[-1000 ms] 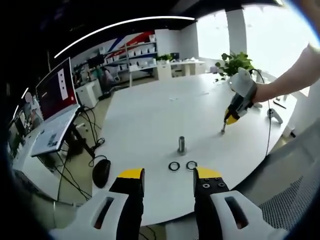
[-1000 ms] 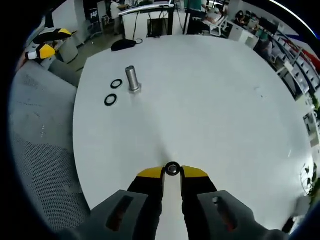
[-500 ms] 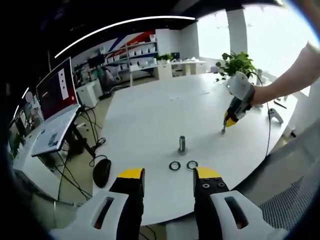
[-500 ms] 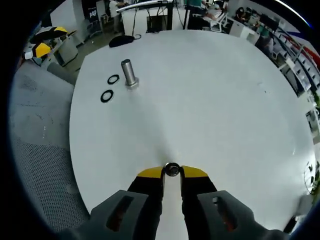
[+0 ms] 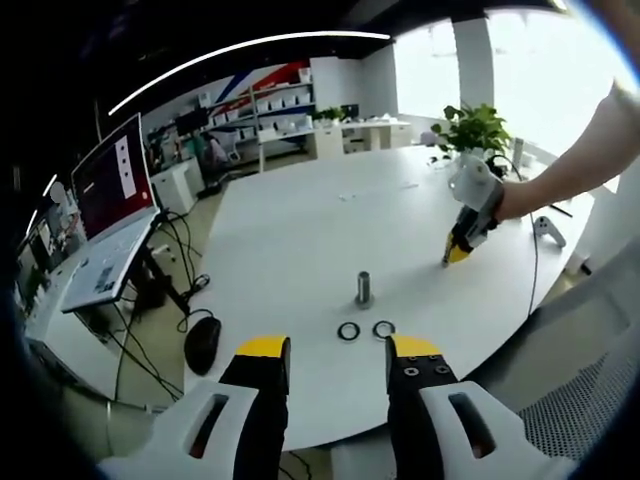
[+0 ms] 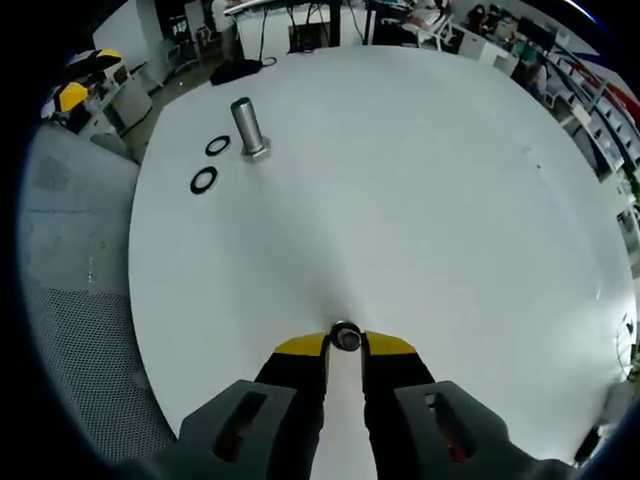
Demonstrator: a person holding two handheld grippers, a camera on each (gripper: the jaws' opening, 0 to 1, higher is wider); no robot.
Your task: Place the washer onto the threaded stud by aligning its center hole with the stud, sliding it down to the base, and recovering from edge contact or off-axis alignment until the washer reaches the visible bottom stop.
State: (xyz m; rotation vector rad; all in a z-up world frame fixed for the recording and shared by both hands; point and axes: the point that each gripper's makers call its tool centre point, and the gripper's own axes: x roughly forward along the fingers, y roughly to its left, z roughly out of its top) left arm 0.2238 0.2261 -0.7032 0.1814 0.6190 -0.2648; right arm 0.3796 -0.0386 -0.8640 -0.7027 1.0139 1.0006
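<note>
Holding a small metal washer [image 6: 346, 337] tight between its yellow tips, the right tool [image 6: 345, 345] hangs over the near part of the round white table [image 6: 420, 200]. In the right gripper view, the washer sits right at the very ends of the jaws, with its hole showing. Far off, toward the left side of the table, the threaded stud [image 6: 245, 124] stands up straight on its wide base. Two dark rings [image 6: 204, 180] lie flat on the table just beside the stud, near the table edge. They do not touch the stud or each other.

In the left gripper view, the left tool [image 5: 327, 356] is held just off the near edge of the table. Its jaws are wide apart and there is nothing between them. Just past its tips lie the two dark rings, and a little farther on stands the stud [image 5: 363, 288]. Farther away on the right, a person's arm [image 5: 575, 170] reaches in with the right tool, tips pointing down at the table, well apart from the stud. A black mouse [image 5: 203, 343] sits low on the left. A laptop [image 5: 110, 225] is open on a stand to the far left. A green plant [image 5: 470, 128] stands past the far side of the table.
</note>
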